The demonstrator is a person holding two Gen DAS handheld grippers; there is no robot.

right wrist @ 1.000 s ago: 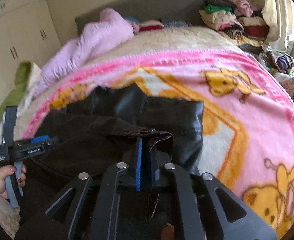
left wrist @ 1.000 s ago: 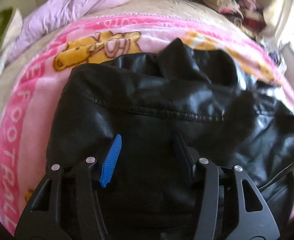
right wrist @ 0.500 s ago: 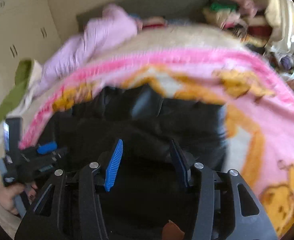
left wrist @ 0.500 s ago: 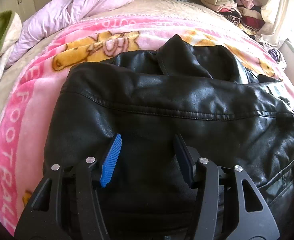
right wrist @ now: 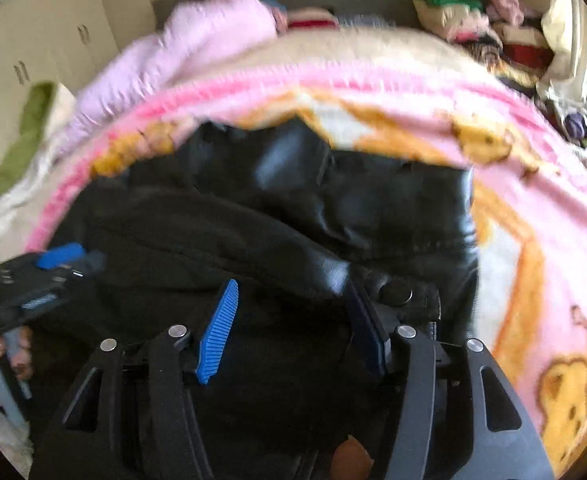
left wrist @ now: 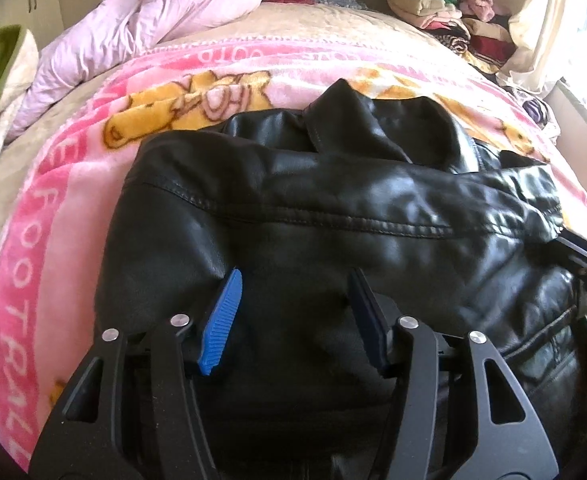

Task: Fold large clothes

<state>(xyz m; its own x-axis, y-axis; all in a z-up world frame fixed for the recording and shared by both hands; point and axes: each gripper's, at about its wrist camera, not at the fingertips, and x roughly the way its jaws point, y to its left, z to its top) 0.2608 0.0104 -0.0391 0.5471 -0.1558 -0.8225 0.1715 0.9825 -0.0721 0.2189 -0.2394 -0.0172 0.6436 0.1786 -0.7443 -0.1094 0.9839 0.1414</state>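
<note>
Jacket (left wrist: 333, 216), black leather, lies folded over on the pink blanket (left wrist: 33, 240) on the bed, filling centre and lower frame in both views. Left claw (left wrist: 293, 308) hovers over the jacket's near part, jaws opening, nothing pinched between them; the leather lies under the pads, not squeezed. Right claw (right wrist: 289, 312) likewise has jaws opening over the jacket, blue pads apart, nothing gripped; the snap tab sits just beside its right pad. Judged: both claws are letting go so the folded layer settles flat. Sleeve and collar bunch up at upper centre, so the fold looks partly done. Lilac duvet (left wrist: 145, 20) sits upper left, clothes pile (left wrist: 445, 16) upper right, well apart from the jacket. Right view is blurred.
</note>
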